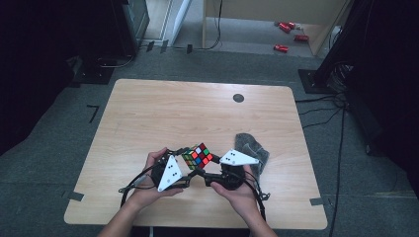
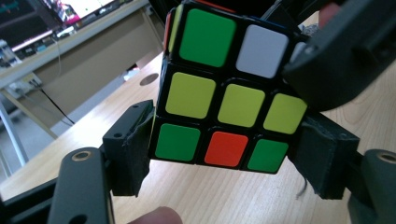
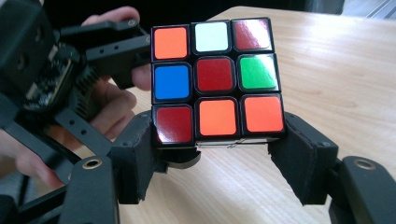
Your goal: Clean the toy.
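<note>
Both grippers hold a scrambled Rubik's cube (image 1: 197, 156) just above the front middle of the wooden table (image 1: 197, 108). From the left, my left gripper (image 1: 185, 159) reaches in. In the left gripper view its pads (image 2: 135, 144) press on both sides of the cube's (image 2: 224, 93) lowest row of green, orange and green stickers. My right gripper (image 1: 211, 161) comes from the right. In the right gripper view its pads (image 3: 299, 154) clamp the bottom row of the cube (image 3: 217, 79), and the left gripper (image 3: 70, 79) and a hand show behind it.
A crumpled grey cloth (image 1: 253, 148) lies on the table just right of my right hand. A black round spot (image 1: 238, 98) marks the table's far side. Red items (image 1: 289, 34) lie on the floor beyond, and dark stands flank the table.
</note>
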`<state>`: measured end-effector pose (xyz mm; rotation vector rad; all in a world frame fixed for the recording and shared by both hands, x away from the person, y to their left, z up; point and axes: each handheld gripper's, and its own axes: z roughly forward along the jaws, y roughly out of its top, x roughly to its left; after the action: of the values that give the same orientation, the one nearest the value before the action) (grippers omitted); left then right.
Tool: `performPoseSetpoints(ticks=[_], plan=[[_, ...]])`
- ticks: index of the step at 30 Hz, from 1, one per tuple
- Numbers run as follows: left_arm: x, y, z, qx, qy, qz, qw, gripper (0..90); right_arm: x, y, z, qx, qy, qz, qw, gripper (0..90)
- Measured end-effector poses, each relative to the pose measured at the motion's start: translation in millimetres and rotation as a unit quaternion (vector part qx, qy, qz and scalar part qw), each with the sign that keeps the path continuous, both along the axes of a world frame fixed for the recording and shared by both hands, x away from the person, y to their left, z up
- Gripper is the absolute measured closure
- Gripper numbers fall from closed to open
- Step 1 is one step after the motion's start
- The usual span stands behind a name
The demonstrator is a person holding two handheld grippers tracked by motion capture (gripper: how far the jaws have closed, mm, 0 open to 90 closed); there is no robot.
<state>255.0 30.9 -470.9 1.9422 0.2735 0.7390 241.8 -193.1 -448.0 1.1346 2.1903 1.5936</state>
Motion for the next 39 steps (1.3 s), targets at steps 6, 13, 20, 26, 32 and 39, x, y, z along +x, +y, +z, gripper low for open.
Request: performPoseSetpoints(ticks=[6, 13, 20, 26, 32, 39], plan=[[-1.2, -6.1, -4.6, 0.022, 0.001, 0.001, 0.9997, 31.7, 7.6, -7.5, -4.6, 0.022, 0.055, 0.009, 0.9982, 35.0], [-2.3, -5.8, -3.0, 0.024, -0.01, 0.009, 0.9996, 34.3, 8.9, -7.8, -4.9, 0.028, 0.056, 0.006, 0.998, 34.8], [2.6, 0.4, -1.2, 0.007, 0.012, 0.022, 0.9997, 34.5, 8.5, -12.0, -0.5, 0.032, 0.034, 0.011, 0.9988, 31.8], [9.3, 8.3, 0.4, -0.019, 0.033, 0.034, 0.9987, 34.5, 8.4, -27.9, 14.8, 0.041, -0.003, -0.002, 0.9992, 27.9], [12.1, 11.3, 1.0, -0.026, 0.043, 0.037, 0.9981, 34.5, 12.6, -48.5, 20.1, 0.028, -0.018, -0.039, 0.9987, 32.0], [12.9, 12.2, 1.3, -0.024, 0.057, 0.039, 0.9973, 34.5, 25.9, -73.4, 7.5, -0.063, -0.022, -0.125, 0.9899, 26.4]])
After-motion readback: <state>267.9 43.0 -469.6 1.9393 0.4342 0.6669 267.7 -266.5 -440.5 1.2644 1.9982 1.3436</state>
